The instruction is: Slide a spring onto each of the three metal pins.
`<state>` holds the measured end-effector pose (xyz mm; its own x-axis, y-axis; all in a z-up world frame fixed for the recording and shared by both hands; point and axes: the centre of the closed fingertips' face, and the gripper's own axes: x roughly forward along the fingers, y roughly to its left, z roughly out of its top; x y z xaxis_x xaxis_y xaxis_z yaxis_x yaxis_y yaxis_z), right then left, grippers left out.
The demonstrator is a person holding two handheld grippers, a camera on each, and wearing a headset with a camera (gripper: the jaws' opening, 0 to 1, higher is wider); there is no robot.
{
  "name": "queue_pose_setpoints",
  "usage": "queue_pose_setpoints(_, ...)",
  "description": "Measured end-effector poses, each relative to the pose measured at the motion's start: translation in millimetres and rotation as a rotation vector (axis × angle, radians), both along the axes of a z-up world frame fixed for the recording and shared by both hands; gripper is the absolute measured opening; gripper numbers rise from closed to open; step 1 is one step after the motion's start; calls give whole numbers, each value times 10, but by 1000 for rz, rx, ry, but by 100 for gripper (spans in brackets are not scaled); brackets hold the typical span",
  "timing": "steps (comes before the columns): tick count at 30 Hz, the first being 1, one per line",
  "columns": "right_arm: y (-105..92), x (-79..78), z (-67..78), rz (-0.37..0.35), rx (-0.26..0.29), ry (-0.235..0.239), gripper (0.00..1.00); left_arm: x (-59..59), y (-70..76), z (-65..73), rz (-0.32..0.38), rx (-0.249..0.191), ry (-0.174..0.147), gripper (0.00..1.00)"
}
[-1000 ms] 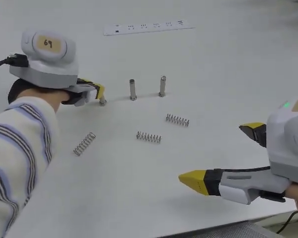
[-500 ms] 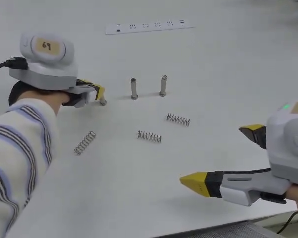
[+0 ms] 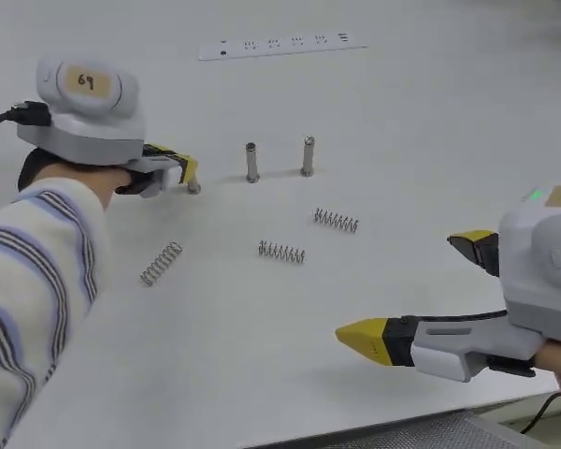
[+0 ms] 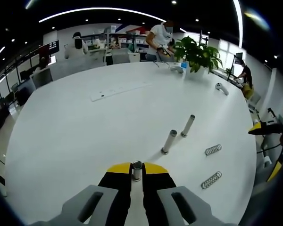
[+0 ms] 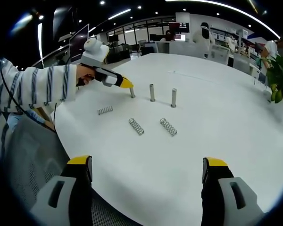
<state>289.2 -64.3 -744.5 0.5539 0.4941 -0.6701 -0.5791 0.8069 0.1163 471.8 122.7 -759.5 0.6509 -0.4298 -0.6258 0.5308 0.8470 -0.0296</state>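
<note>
Left gripper clamps the end pin on the white table.
Right gripper hangs wide open; three springs lie loose nearby.

Our left tongs and right tongs: yellow tips, grey bodies. Our sleeve, dark-striped white; surface white; pins silver.

The white table carries a row of upright metal pins: left pin, middle pin, right pin. Nearer, flat on the table, lie the left spring, middle spring and right spring. A power strip lies far back.
</note>
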Motion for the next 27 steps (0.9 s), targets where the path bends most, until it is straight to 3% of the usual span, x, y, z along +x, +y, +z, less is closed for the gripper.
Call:
queue_pose_setpoints(4, 9, 23, 33, -4, 9, -8, 96, 11, 20, -4, 1, 1, 0, 3)
queue_pose_setpoints(6, 8, 33, 42, -4, 6, -11, 96, 14, 16, -2, 7, -24, 11, 3)
queue_pose_setpoints(12, 11, 29, 42, 4, 0, -9, 95, 16, 36, 4, 16, -40, 19, 4)
queue_pose_setpoints(18, 20, 5, 29, 9, -4, -2, 95, -3, 43, 43, 8, -54, 10, 7)
queue_pose_setpoints(22, 43, 3, 44, 15, 1, -4, 94, -26, 50, 104, 3, -59, -15, 8)
queue_pose_setpoints(27, 57, 12, 59, 23, -5, -10, 95, -107, 63, 113, 6, -77, -11, 10)
